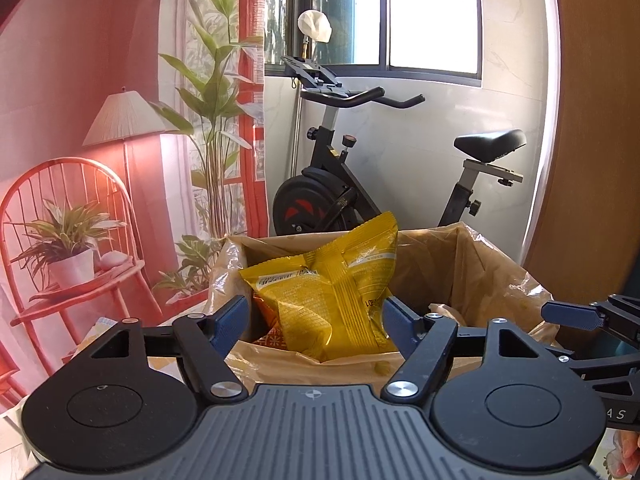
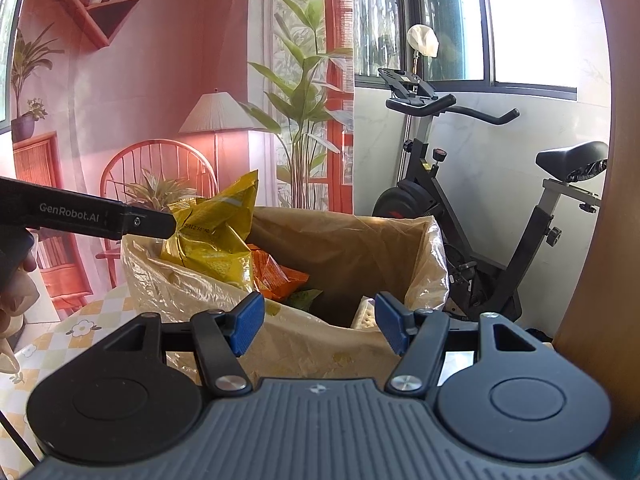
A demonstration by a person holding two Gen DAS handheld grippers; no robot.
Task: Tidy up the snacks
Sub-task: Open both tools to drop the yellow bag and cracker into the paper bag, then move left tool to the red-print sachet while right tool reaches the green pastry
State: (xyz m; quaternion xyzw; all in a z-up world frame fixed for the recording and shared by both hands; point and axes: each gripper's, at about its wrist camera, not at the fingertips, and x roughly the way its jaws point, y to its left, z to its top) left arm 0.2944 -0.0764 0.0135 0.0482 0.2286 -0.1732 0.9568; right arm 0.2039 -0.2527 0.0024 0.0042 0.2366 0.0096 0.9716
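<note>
A yellow snack bag (image 1: 332,292) sits between my left gripper's (image 1: 316,320) blue pads, over the open brown box lined with clear plastic (image 1: 460,272). The jaws stand wide and I cannot tell whether the pads press the bag. In the right wrist view the left gripper's finger (image 2: 148,224) meets the yellow bag (image 2: 212,236) at the box's left rim. An orange snack pack (image 2: 276,272), a green one and a pale packet (image 2: 366,316) lie inside the box (image 2: 352,248). My right gripper (image 2: 320,322) is open and empty at the box's near rim; its finger shows in the left wrist view (image 1: 576,316).
The box stands on a table with a yellow-and-white checked floral cloth (image 2: 76,332). An exercise bike (image 2: 460,208) stands behind by the window. A printed backdrop with chair, lamp and plants hangs at left (image 1: 100,160). A wooden panel (image 1: 592,160) is on the right.
</note>
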